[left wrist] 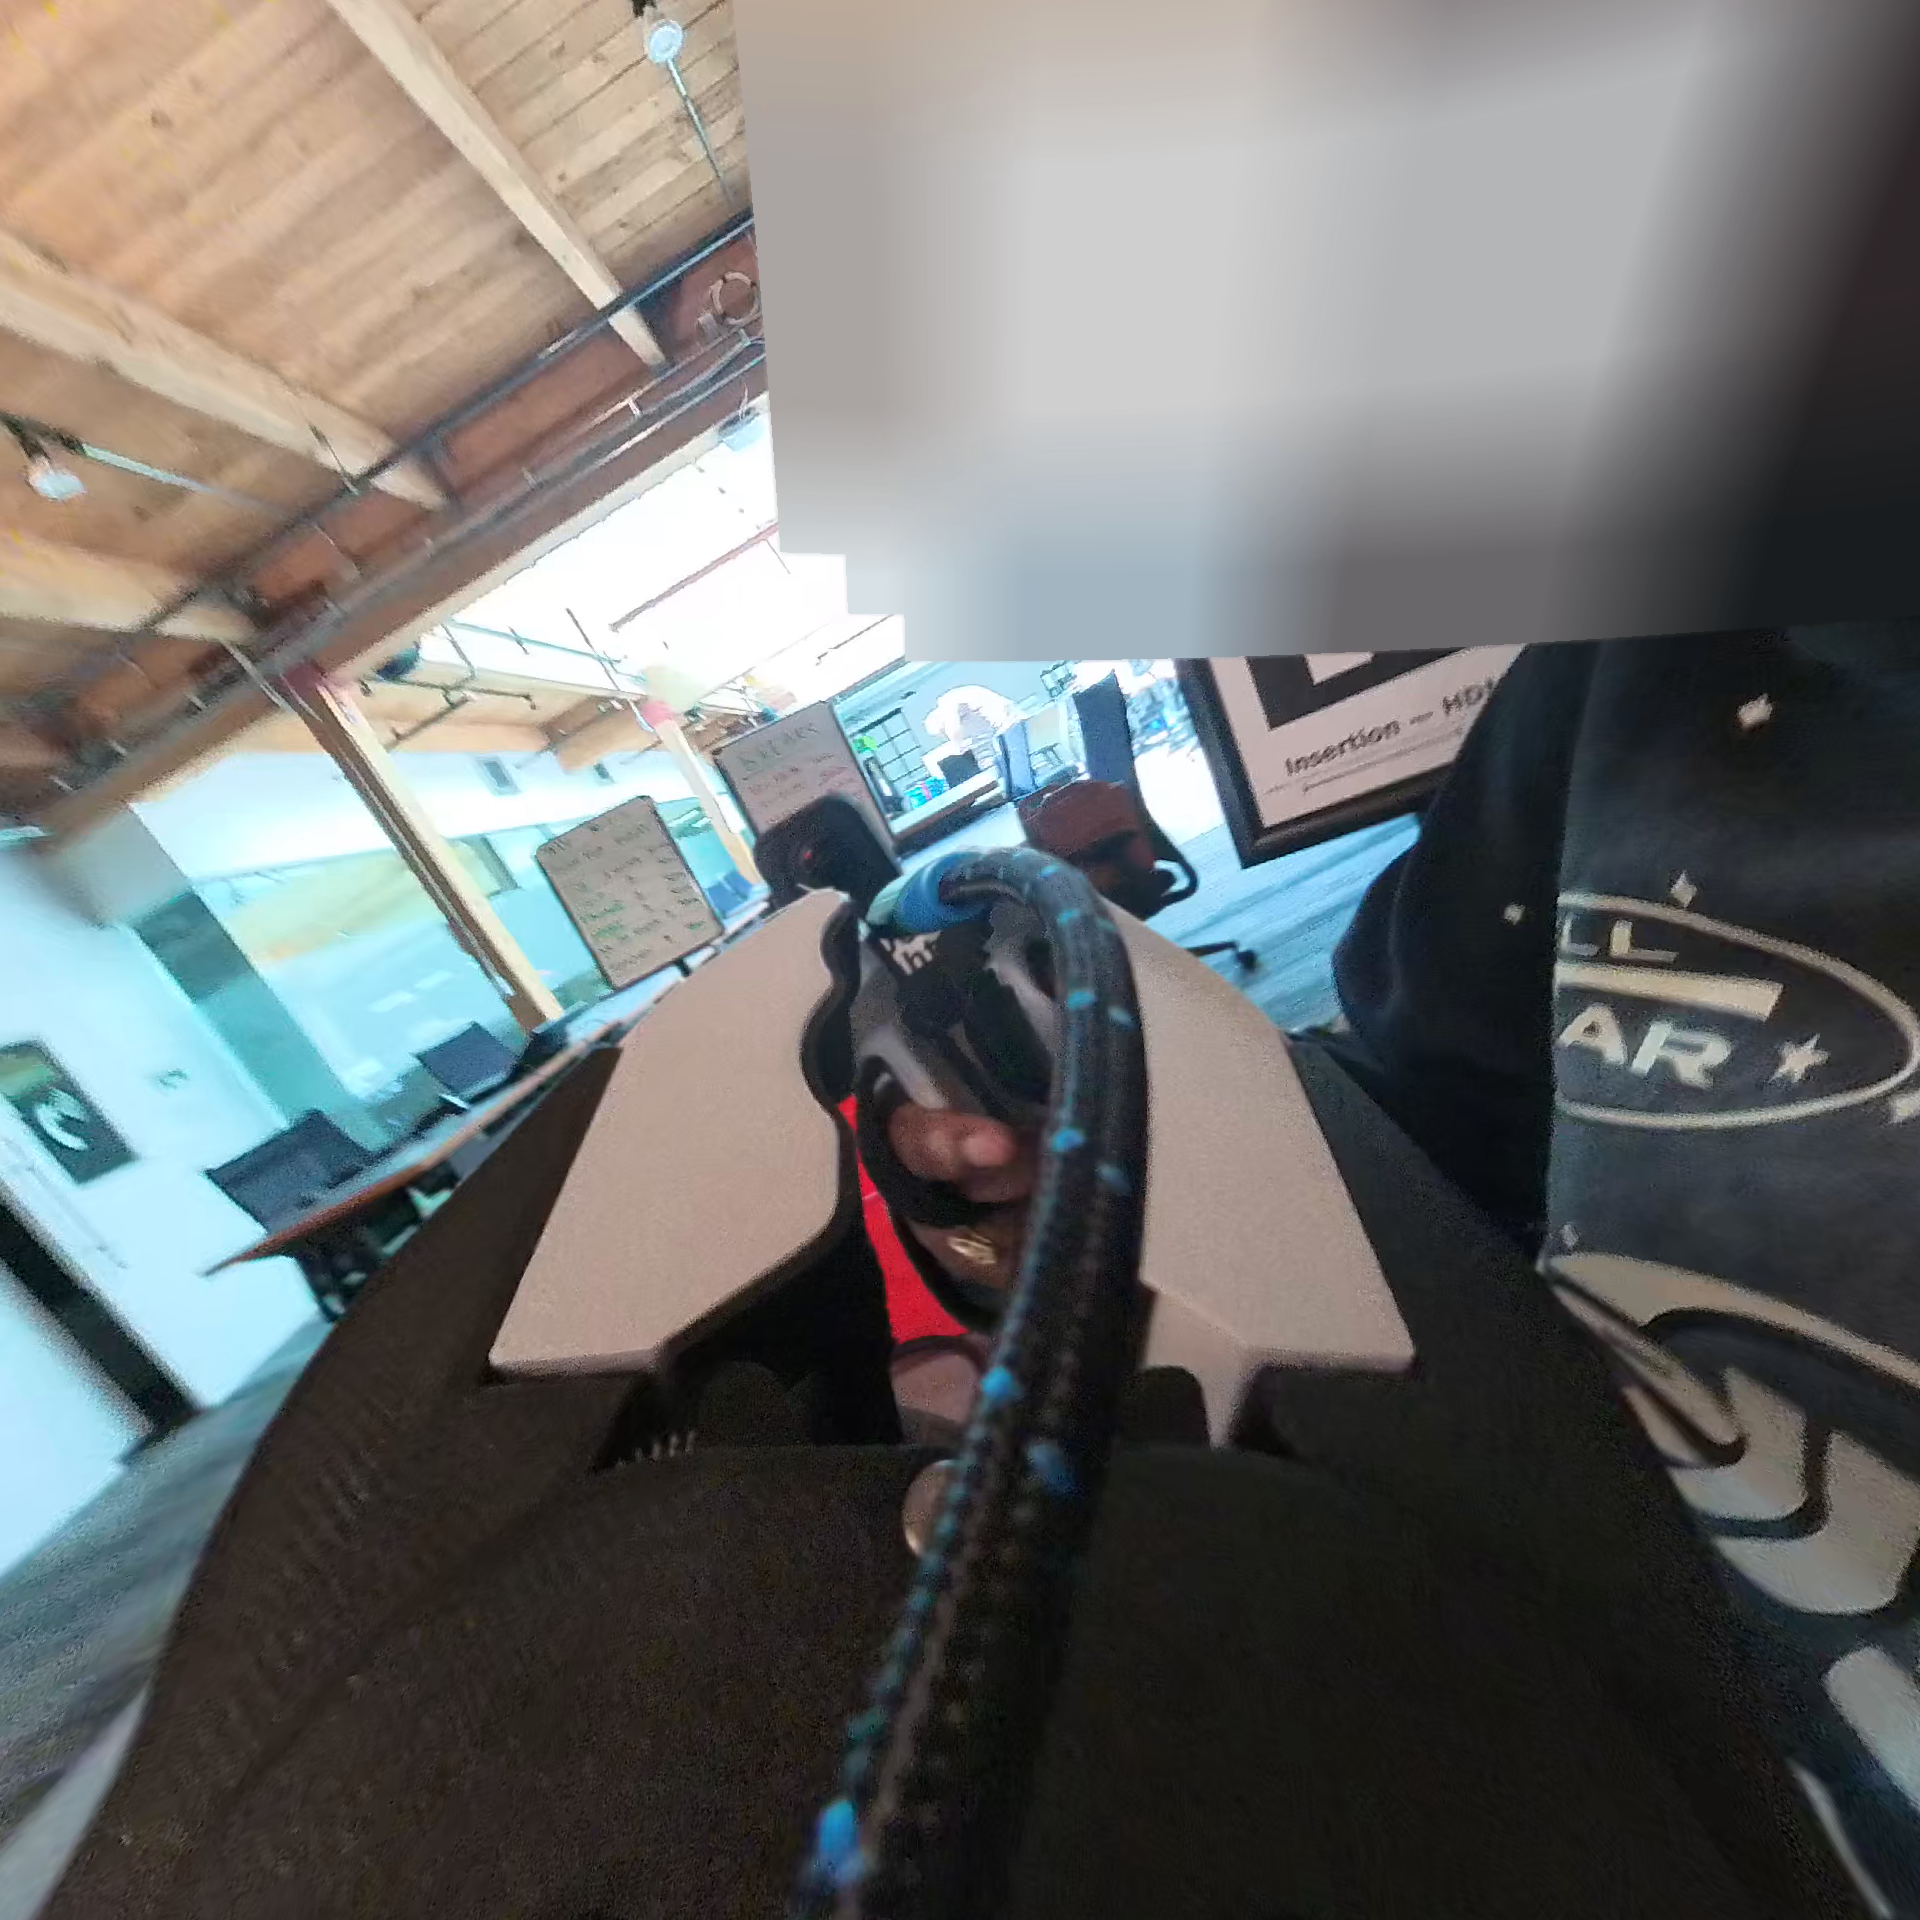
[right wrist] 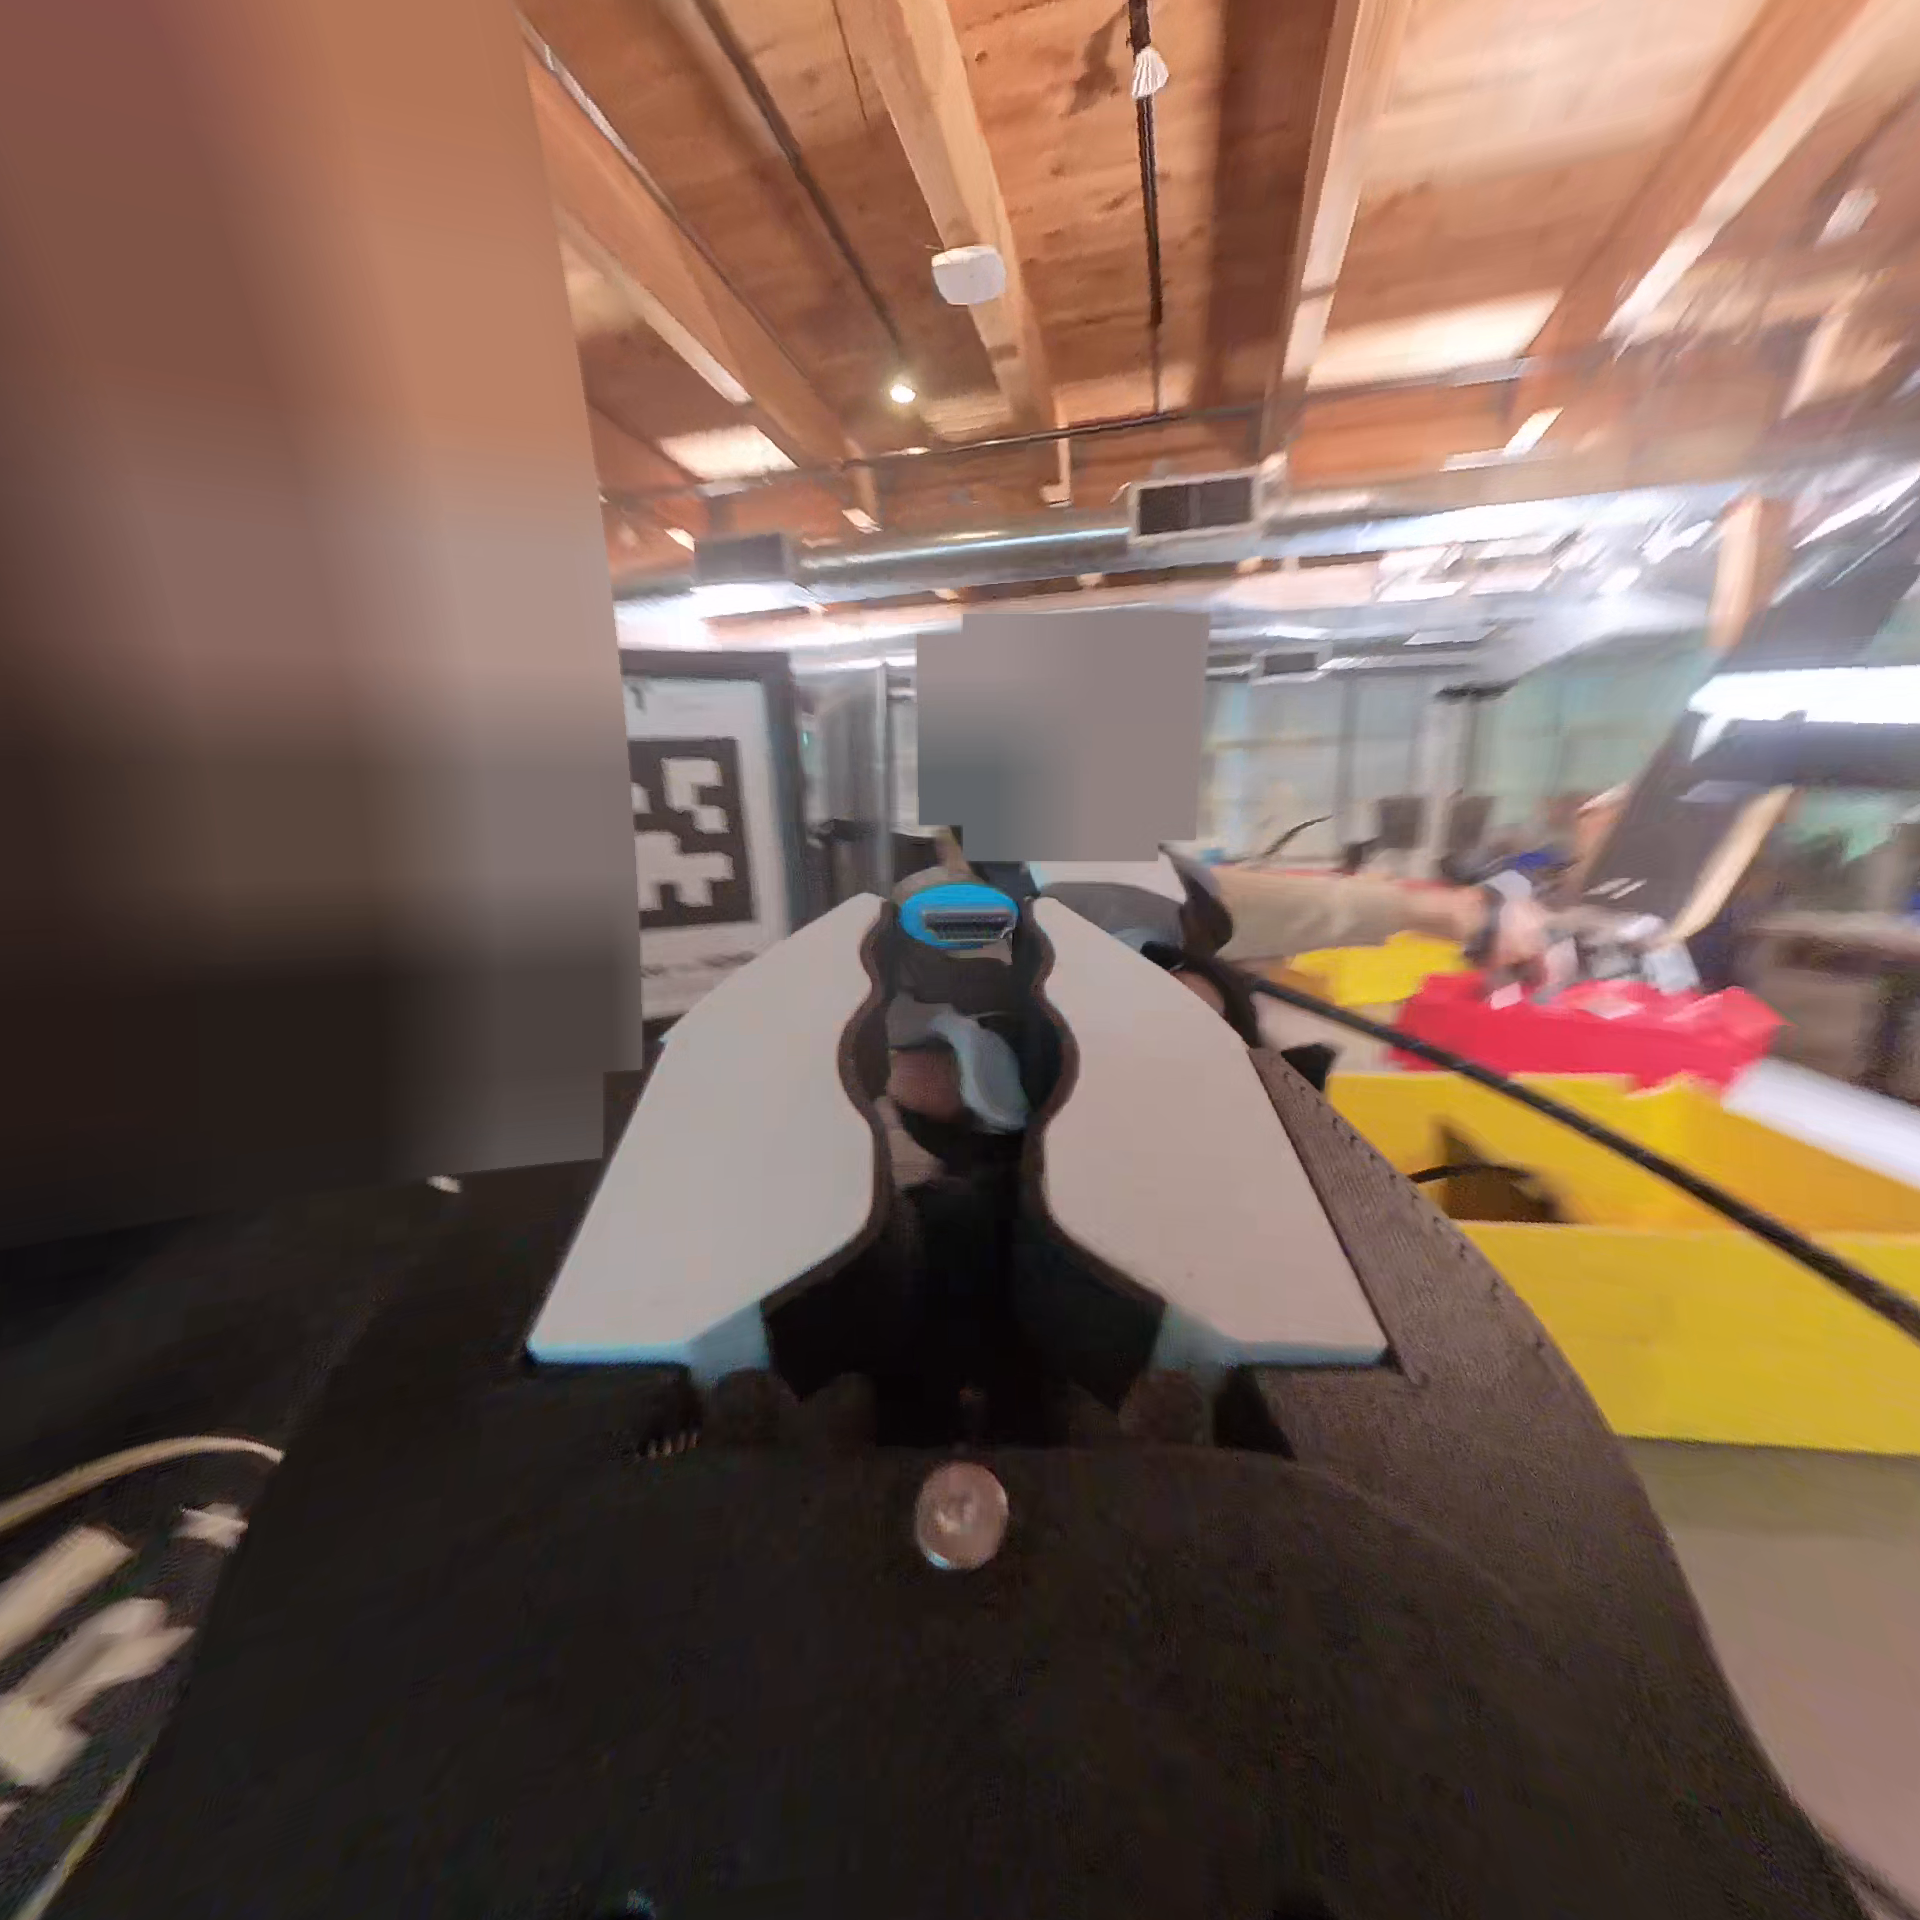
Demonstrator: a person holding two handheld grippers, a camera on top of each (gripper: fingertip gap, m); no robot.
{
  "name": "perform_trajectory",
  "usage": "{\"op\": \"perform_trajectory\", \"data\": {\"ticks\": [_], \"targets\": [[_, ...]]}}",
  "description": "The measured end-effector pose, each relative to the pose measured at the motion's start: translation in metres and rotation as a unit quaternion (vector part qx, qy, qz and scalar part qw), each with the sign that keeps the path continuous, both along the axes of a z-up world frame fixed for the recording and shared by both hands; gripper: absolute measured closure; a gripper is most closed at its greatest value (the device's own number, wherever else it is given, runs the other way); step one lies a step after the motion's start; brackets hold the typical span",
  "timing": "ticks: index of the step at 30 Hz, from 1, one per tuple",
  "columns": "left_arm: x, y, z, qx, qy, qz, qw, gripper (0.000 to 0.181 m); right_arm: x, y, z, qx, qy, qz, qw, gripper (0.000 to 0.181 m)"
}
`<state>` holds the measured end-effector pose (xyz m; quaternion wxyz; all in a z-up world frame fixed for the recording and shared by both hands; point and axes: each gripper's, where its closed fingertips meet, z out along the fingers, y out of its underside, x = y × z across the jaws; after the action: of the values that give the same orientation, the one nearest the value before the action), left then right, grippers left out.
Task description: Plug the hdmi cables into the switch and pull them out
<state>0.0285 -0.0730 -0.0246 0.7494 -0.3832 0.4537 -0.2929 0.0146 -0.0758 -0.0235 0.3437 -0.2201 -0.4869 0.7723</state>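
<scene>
The right gripper (right wrist: pixel 956 935) has its grey fingers (right wrist: pixel 758 1153) closed on an HDMI plug (right wrist: pixel 954 923) at their tips. The plug has a blue collar and its metal mouth faces back toward the camera, wide side level, so its long axis runs along the fingers. Its black cable (right wrist: pixel 1558 1132) trails off to the lower right across a yellow bin (right wrist: pixel 1683 1340).

In the left wrist view the left gripper (left wrist: pixel 971 914) has its fingers (left wrist: pixel 707 1132) drawn in around the same blue-collared plug (left wrist: pixel 925 899) at their tips, though whether they actually pinch it cannot be told. From there a black cable with blue flecks (left wrist: pixel 1081 1174) arches over and runs straight down toward the camera. Between the fingers, dark parts of the other gripper and part of a hand (left wrist: pixel 951 1143) show behind the plug.

The yellow bin has a dark cutout in its near wall; its contents are hidden. Behind it a red bin (right wrist: pixel 1579 1029) holds small pale items, too blurred to name. No switch is in view; both cameras tilt up toward a wooden ceiling (right wrist: pixel 1039 260).
</scene>
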Motion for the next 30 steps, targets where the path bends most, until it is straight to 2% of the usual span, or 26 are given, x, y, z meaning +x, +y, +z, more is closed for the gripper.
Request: {"op": "perform_trajectory", "data": {"ticks": [2,4,7,11,19,30], "targets": [[0.001,0.002,0.005,-0.032,-0.025,-0.013,0.999,0.145,0.004,0.002,0.002,0.074,0.052,-0.077,0.993,0.159],[0.003,0.0,0.008,-0.054,-0.042,-0.034,0.997,0.144,0.005,0.007,0.005,0.138,0.089,-0.162,0.973,0.159],[0.001,0.007,0.01,-0.085,-0.059,-0.029,0.994,0.15,0.011,0.012,0.013,0.187,0.133,-0.232,0.945,0.16],[0.001,0.017,0.006,-0.089,-0.066,-0.016,0.994,0.155,0.012,0.014,0.012,0.218,0.125,-0.245,0.936,0.16],[0.006,0.005,0.01,-0.117,-0.083,-0.076,0.987,0.159,0.012,0.009,0.005,0.264,0.126,-0.243,0.925,0.16],[0.0,0.006,0.008,-0.097,-0.062,-0.062,0.991,0.162,0.005,0.011,-0.001,0.297,0.098,-0.269,0.911,0.161]]}}
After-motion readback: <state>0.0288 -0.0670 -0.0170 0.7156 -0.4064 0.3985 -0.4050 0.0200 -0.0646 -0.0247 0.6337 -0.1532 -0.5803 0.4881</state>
